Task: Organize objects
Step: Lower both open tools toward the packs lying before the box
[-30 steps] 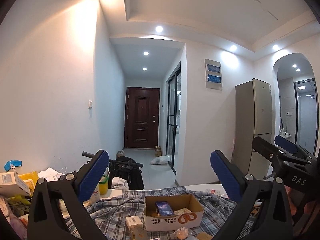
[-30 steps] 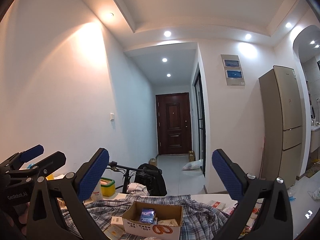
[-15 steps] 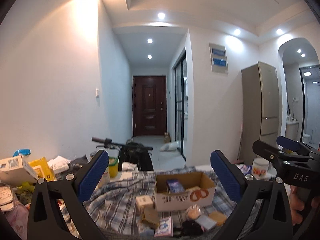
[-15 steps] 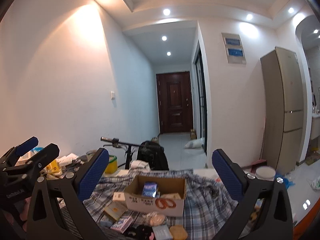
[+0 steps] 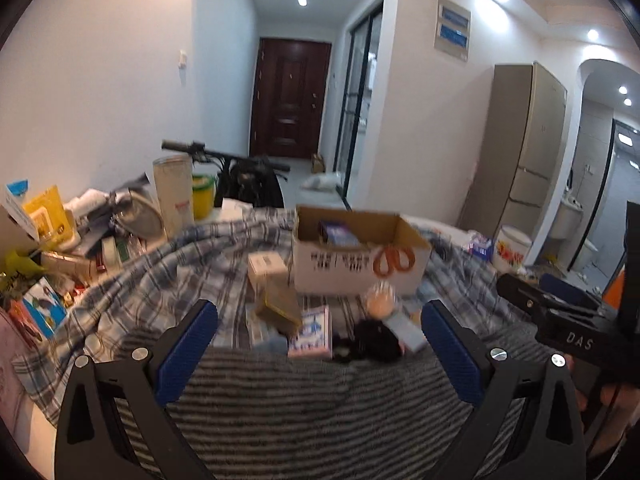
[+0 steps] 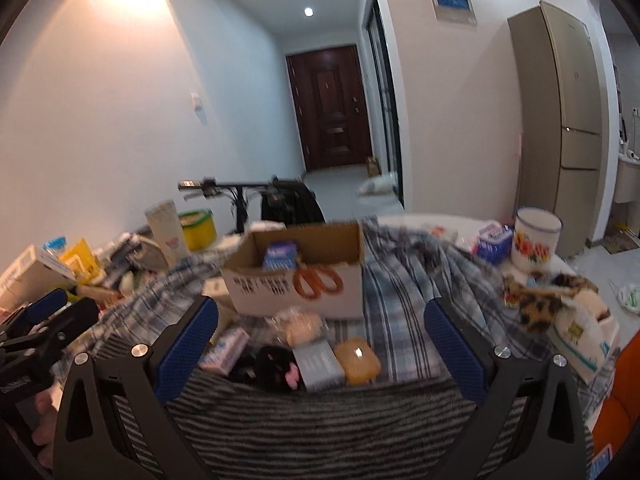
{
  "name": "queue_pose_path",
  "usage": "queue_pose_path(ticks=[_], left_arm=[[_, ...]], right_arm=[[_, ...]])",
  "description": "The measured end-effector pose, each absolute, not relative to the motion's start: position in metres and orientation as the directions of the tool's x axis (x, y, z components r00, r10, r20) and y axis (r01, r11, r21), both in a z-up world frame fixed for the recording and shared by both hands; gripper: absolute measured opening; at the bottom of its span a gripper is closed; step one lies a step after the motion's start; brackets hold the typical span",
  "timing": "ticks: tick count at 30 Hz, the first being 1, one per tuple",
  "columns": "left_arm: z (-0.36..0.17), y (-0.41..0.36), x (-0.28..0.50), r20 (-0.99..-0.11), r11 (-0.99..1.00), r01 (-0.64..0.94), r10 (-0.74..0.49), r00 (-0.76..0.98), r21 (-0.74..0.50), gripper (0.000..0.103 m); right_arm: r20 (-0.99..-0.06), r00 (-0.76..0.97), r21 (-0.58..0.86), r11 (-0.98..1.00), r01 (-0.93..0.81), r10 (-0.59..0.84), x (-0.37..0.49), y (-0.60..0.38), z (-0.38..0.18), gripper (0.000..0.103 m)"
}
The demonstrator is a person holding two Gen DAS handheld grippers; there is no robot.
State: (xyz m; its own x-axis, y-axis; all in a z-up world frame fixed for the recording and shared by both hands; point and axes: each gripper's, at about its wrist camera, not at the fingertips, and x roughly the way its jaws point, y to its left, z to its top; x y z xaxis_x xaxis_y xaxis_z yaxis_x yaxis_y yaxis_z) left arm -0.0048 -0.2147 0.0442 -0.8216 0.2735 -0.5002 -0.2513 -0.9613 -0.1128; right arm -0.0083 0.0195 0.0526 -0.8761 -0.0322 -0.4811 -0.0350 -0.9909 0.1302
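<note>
Since the earlier frame you tipped both views downward; left gripper and right gripper stood wide open, empty, cardboard box at 12 o'clock.

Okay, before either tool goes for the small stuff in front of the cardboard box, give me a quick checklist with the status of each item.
1. Left tool open and empty: ok.
2. Right tool open and empty: ok.
3. Cardboard box open at the top, with room inside: ok.
4. Small items within view in front of the box, such as the orange soap bar and the grey packet: ok.
5. Items apart enough for a clean single grasp: not ok, they lie crowded together.
6. Picture sharp enough to aim: not ok, both views are motion-blurred.
</note>
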Motion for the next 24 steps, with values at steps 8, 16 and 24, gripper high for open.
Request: queue_pose_path(ticks=[8, 16, 24], left_arm=[[0.016, -0.215, -0.013, -0.567, -0.978, -0.195, 0.205, -0.797, -0.080, 0.103], [0.007, -0.209, -0.022, -0.592, -0.977, -0.206, 0.202, -0.780, -0.063, 0.103], [0.001, -0.196, -0.025, -0.616, -0.973, -0.232, 0.189, -0.765, -0.010, 0.103]], right_arm=[[-0.574, -0.819, 0.108, -0.992, -0.062, -0.011, -0.011, 0.024, 0.022, 0.103], [-0.609, -0.793, 0.107, -0.992, -0.060, -0.018, -0.018, 0.023, 0.006, 0.103], [-0.630, -0.776, 0.125, -0.991, -0.045, -0.044, -0.028, 0.024, -0.003, 0.103]])
